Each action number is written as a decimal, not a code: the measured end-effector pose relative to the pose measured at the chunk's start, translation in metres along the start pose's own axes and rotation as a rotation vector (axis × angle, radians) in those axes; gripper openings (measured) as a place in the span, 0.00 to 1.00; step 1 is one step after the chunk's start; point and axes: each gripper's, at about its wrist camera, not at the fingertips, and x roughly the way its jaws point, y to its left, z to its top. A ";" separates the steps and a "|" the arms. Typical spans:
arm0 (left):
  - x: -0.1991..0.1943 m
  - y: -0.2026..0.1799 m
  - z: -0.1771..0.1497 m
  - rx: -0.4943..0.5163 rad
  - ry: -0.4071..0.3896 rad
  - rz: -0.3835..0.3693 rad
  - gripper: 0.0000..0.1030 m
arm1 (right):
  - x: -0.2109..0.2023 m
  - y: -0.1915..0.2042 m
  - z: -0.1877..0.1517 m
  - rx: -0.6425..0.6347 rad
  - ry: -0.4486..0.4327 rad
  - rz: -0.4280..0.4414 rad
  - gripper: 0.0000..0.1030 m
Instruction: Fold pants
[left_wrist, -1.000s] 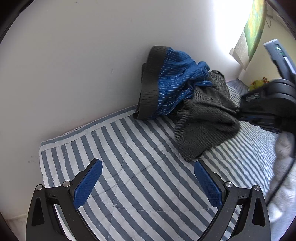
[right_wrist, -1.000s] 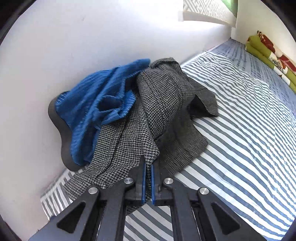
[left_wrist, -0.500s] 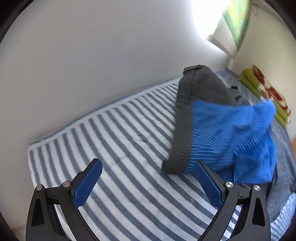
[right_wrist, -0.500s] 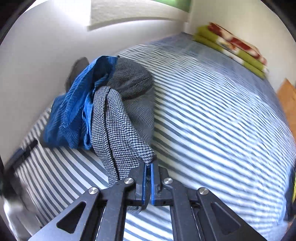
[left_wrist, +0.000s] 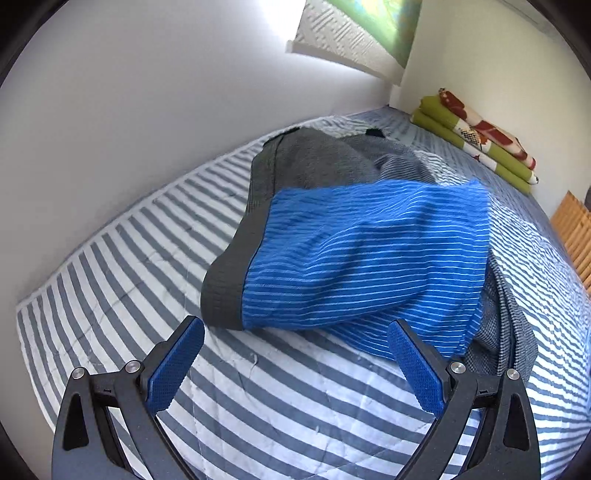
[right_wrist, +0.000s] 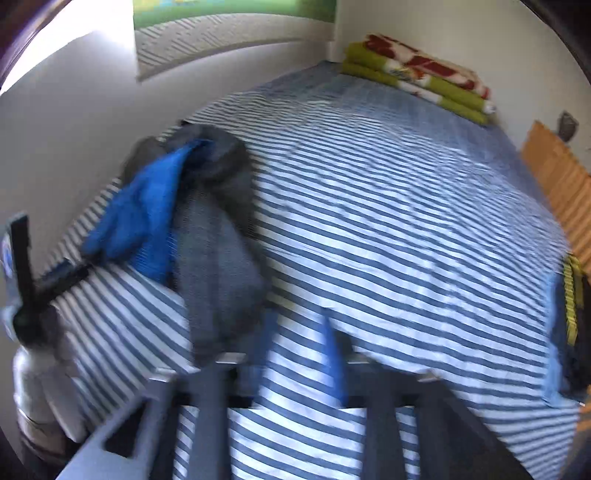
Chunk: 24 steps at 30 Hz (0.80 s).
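Observation:
Blue pinstriped pants (left_wrist: 369, 254) with a dark grey waistband (left_wrist: 236, 273) lie crumpled on the striped bed, partly over grey houndstooth pants (left_wrist: 513, 325). My left gripper (left_wrist: 295, 365) is open just short of the blue pants, its blue pads (left_wrist: 177, 365) either side of the waistband corner. The right wrist view is blurred. There my right gripper (right_wrist: 301, 358) is open over bare quilt, with the grey pants (right_wrist: 218, 280) lying just left of it and the blue pants (right_wrist: 140, 210) beyond.
The blue-and-white striped quilt (right_wrist: 406, 221) covers the bed, with a white wall (left_wrist: 147, 110) along its left side. A folded green and red blanket (right_wrist: 417, 74) sits at the far corner. An orange slatted board (right_wrist: 554, 177) stands at the right. A person's hand (right_wrist: 33, 369) shows at far left.
My right gripper pulled the grey pants, dragging the pile away from the wall, then opened and let go. My left gripper swung round to face the blue pants' waistband, still open.

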 end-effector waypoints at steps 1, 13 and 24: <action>-0.004 -0.007 -0.002 0.010 -0.006 0.003 0.98 | 0.006 0.010 0.009 0.004 -0.013 0.032 0.53; -0.007 0.055 0.009 -0.109 -0.026 0.055 0.98 | 0.113 0.104 0.130 0.080 0.039 0.104 0.53; -0.002 0.056 0.016 -0.102 -0.038 0.053 0.98 | 0.092 0.178 0.144 -0.085 0.082 0.298 0.04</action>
